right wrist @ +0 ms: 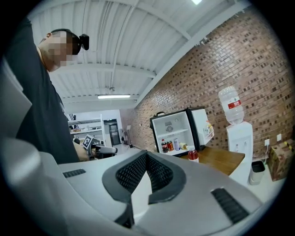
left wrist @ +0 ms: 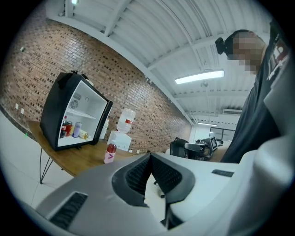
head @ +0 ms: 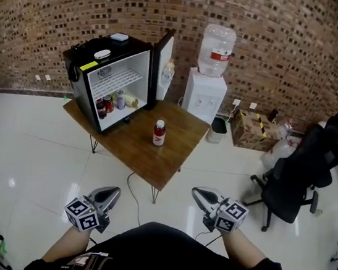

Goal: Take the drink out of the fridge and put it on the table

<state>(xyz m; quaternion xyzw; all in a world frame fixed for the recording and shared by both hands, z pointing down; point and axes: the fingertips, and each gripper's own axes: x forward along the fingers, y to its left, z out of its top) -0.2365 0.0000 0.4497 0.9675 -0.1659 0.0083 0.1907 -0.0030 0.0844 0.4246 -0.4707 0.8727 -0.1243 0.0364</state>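
Note:
The drink, a red bottle with a pale label (head: 159,132), stands upright on the wooden table (head: 166,164) in front of the black mini fridge (head: 80,66), whose door hangs open. It also shows small in the left gripper view as the bottle (left wrist: 111,153) and in the right gripper view as the bottle (right wrist: 192,155). My left gripper (head: 111,194) and right gripper (head: 200,195) are held close to my body, well back from the table. Both point level and stand apart from the bottle. The jaws of each are shut with nothing between them.
Several cans and bottles (head: 112,101) sit on the fridge's lower shelf. A white water dispenser (head: 205,92) stands behind the table. To the right are a small bin (head: 219,126), a cardboard box (head: 249,129) and a black office chair (head: 297,177). A cable (head: 132,195) trails on the glossy floor.

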